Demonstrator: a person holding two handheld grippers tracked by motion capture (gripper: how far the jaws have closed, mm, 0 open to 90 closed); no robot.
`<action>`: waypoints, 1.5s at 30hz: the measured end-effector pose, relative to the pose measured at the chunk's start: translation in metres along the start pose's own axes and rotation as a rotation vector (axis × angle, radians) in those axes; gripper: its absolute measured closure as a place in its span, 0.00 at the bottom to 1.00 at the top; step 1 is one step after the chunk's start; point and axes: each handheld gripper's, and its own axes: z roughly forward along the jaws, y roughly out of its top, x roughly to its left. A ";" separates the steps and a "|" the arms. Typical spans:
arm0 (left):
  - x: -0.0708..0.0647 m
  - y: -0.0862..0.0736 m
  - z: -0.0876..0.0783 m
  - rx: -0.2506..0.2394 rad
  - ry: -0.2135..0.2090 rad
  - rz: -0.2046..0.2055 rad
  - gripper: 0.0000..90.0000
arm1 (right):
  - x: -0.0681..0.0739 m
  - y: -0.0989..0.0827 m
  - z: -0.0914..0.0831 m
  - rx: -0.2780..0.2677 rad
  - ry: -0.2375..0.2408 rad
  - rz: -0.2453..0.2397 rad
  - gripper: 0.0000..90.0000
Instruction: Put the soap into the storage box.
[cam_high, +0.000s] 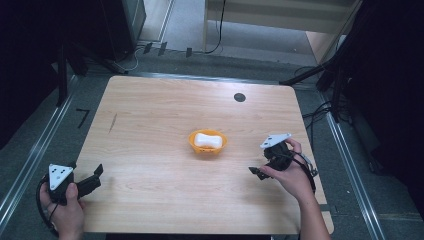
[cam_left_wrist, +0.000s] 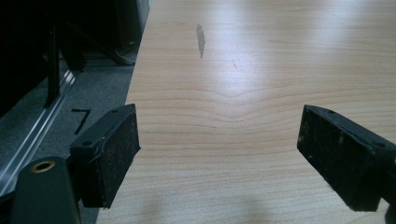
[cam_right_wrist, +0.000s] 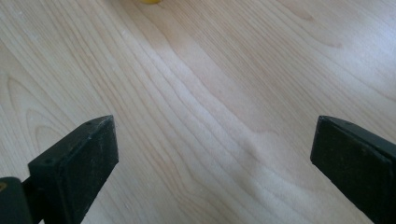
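An orange bowl (cam_high: 220, 145) sits at the middle of the wooden table (cam_high: 150, 120) with a white block (cam_high: 207, 140) lying in it. My left gripper (cam_high: 95, 175) rests at the table's front left corner, held in a hand; in the left gripper view its jaws (cam_left_wrist: 219, 154) stand wide apart over bare wood, so it is open. My right gripper (cam_high: 261, 172) is held to the right of the bowl and apart from it. It is open too, jaws (cam_right_wrist: 212, 163) spread over bare wood, with a sliver of the orange bowl (cam_right_wrist: 149, 1) at the top edge.
A dark round grommet (cam_high: 239, 97) sits near the table's far edge. A dark streak (cam_high: 113, 123) marks the wood at left. Black stands and cables (cam_high: 320, 107) flank the table on both sides; a metal rail (cam_high: 30, 160) runs along the floor at left.
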 end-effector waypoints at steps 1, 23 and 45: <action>0.000 0.000 0.000 0.001 0.001 0.000 0.15 | 0.000 -0.003 0.000 -0.001 -0.006 0.004 0.02; -0.001 0.000 0.000 0.001 0.003 0.008 0.15 | -0.004 -0.067 -0.024 -0.109 -0.060 0.123 0.03; -0.002 0.000 0.001 0.007 0.006 0.013 0.15 | -0.006 -0.124 -0.049 -0.177 -0.106 0.225 0.03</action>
